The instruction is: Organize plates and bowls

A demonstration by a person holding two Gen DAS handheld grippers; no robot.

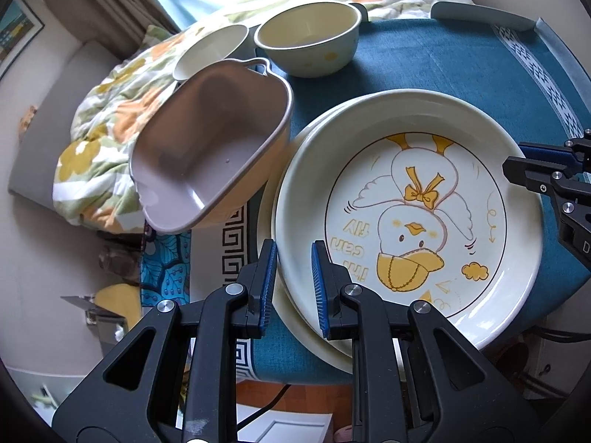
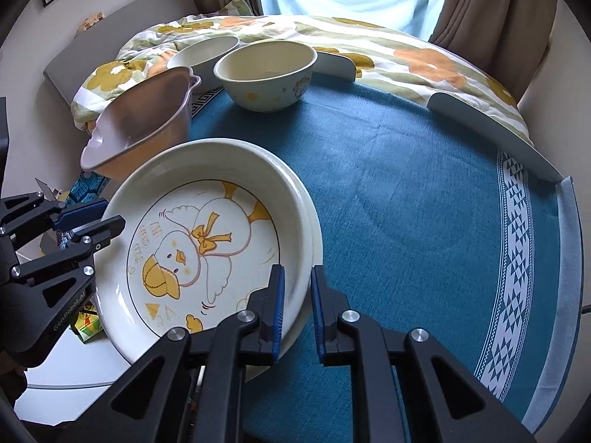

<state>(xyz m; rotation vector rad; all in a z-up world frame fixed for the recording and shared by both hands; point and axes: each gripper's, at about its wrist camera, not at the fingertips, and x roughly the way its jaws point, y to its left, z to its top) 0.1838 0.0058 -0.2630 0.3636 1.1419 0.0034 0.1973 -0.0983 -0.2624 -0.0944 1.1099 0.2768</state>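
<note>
The left gripper [image 1: 293, 280] is clenched on the near-left rim of the duck plate [image 1: 413, 214], one pad [image 1: 267, 284] outside and one inside the raised edge. The right gripper [image 2: 297, 310] pinches the opposite rim the same way, so the plate is held from two sides; my guess is that the double grip keeps a wide, shallow dish level while it is seated or moved. Both grippers point steeply down at the plate from above, their black frames splayed toward the cameras.

Under the duck plate a second plate [image 1: 295, 325] shows as a pale crescent along its edge, so the plates look already stacked, the upper one sitting slightly off-centre. Whether its base rests fully on the lower one I cannot tell.

Left of the duck plate stands the pink dish [image 1: 210, 155], rectangular with handles, just beside the rim and seeming to overhang the table edge. Beyond the plate sits a cream bowl [image 1: 308, 38], and left of that bowl another bowl [image 1: 210, 51], well apart from the plate. All stand on the blue cloth [image 2: 406, 203]; behind it lies a flowered quilt [image 2: 369, 55]
</note>
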